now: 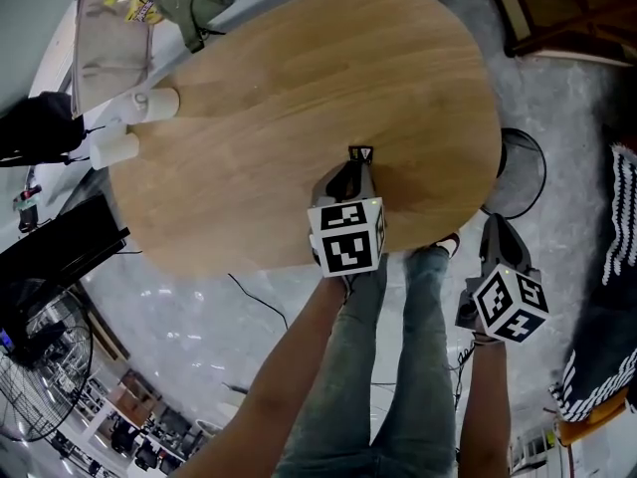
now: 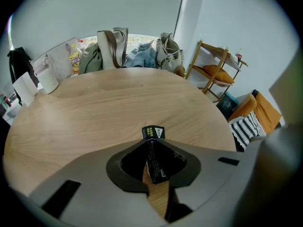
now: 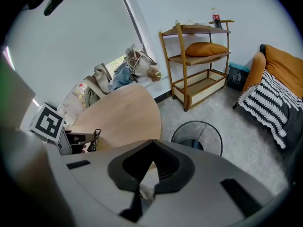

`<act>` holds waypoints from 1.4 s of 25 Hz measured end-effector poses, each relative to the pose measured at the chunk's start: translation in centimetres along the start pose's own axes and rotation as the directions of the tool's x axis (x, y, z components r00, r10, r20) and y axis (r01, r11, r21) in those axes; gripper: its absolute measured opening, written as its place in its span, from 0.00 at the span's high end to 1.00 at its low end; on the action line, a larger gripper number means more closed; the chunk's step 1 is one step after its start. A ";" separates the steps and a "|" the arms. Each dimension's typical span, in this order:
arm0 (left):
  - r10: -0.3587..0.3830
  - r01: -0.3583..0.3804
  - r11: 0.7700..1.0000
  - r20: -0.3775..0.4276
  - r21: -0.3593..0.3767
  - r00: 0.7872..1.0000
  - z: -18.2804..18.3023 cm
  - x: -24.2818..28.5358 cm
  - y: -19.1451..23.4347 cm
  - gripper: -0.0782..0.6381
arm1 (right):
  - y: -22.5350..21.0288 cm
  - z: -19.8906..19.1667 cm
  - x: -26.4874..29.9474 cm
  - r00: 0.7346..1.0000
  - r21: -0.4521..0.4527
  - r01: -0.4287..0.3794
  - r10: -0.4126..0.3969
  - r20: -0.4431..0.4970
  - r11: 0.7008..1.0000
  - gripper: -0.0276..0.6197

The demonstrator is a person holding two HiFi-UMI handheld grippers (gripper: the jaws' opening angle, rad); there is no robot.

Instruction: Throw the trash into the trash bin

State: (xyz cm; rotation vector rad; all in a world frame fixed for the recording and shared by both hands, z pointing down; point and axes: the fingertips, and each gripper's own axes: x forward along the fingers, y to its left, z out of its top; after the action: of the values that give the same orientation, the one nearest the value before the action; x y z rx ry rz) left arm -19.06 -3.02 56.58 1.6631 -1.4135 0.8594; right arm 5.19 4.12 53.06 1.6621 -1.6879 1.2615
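A small black printed wrapper (image 1: 360,153) stands on edge on the round wooden table (image 1: 299,98), near its front rim. My left gripper (image 1: 359,164) is shut on it; in the left gripper view the wrapper (image 2: 153,132) pokes out past the gripper (image 2: 153,141), whose jaws meet on it. My right gripper (image 1: 495,223) hangs off the table's right side over the floor, shut with nothing in it (image 3: 152,142). The black wire trash bin (image 3: 196,136) stands on the floor to the right of the table (image 3: 118,112), and part of the bin (image 1: 525,172) shows in the head view.
Two white cups (image 1: 149,105) and a clear bag (image 1: 109,38) sit at the table's far left. Cloth bags (image 2: 111,48) line its back edge. A wooden shelf (image 3: 199,65), a sofa with a striped blanket (image 3: 277,96) and a floor fan (image 1: 40,376) stand around. The person's legs (image 1: 398,366) are below the table edge.
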 end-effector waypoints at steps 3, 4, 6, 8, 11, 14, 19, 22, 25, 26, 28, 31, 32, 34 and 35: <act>0.005 -0.005 1.000 0.000 -0.003 1.000 0.0 0.0 0.1 0.81 | 0.1 -0.1 0.0 1.000 0.000 0.000 0.000 0.001 1.000 0.95; 0.006 -0.006 1.000 0.001 -0.004 1.000 0.0 0.0 0.1 0.82 | 0.1 -0.1 0.0 1.000 -0.001 0.000 0.000 0.001 1.000 0.95; 0.009 -0.009 1.000 0.001 -0.003 1.000 0.0 0.0 0.2 0.83 | 0.0 -0.1 0.0 1.000 -0.002 0.002 -0.002 0.003 1.000 0.95; 0.009 -0.009 1.000 0.001 -0.002 1.000 0.0 0.0 0.2 0.83 | -0.1 0.0 0.0 1.000 -0.001 0.003 -0.003 0.007 1.000 0.95; 0.012 -0.012 1.000 0.008 -0.001 1.000 0.1 -0.1 0.2 0.84 | -0.1 0.2 -0.1 1.000 0.000 0.004 -0.004 0.014 1.000 0.95; 0.016 -0.016 1.000 0.014 -0.007 1.000 0.2 -0.2 0.3 0.84 | -0.2 0.2 -0.2 1.000 0.000 0.006 -0.006 0.019 1.000 0.95; 0.018 -0.018 1.000 0.023 -0.012 1.000 0.4 -0.4 0.3 0.85 | -0.4 0.1 -0.4 1.000 0.007 0.008 -0.008 0.028 1.000 0.95; 0.016 -0.016 1.000 0.033 0.000 0.999 0.6 -0.8 -0.2 0.85 | -0.7 0.2 -1.0 0.999 0.016 0.009 -0.010 0.041 1.000 0.95; 0.011 -0.012 1.000 0.036 0.021 0.999 0.7 -1.4 -0.8 0.85 | -1.0 0.3 -1.7 0.998 0.032 0.012 -0.014 0.058 0.999 0.95; 0.009 -0.010 1.000 0.036 0.026 0.999 0.7 -1.6 -1.2 0.85 | -1.2 0.4 -2.0 0.998 0.038 0.013 -0.016 0.065 0.999 0.95; 0.001 -0.003 0.999 0.040 0.038 0.999 0.8 -1.9 -2.1 0.85 | -2.0 0.7 -2.6 0.997 0.048 0.019 -0.023 0.079 0.999 0.95; -0.020 0.017 0.998 0.047 0.065 0.999 0.9 -2.2 -4.0 0.85 | -3.5 1.1 -3.6 0.994 0.072 0.035 -0.042 0.100 0.997 0.95; -0.027 0.023 0.997 0.048 0.075 0.999 0.9 -2.3 -4.6 0.85 | -4.0 1.1 -3.9 0.993 0.081 0.041 -0.049 0.106 0.996 0.95; -0.040 0.035 0.995 0.047 0.095 0.998 0.9 -2.3 -5.8 0.85 | -5.2 1.1 -4.5 0.991 0.101 0.052 -0.064 0.116 0.994 0.95; -0.046 0.041 0.994 0.046 0.106 0.998 0.8 -2.4 -6.4 0.85 | -5.8 1.1 -4.9 0.990 0.112 0.058 -0.072 0.122 0.992 0.95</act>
State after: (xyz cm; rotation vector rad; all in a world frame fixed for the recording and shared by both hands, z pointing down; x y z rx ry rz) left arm -13.05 -2.08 53.30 1.7976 -1.3798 0.8875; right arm 11.77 6.66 50.14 1.8811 -1.6486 1.2606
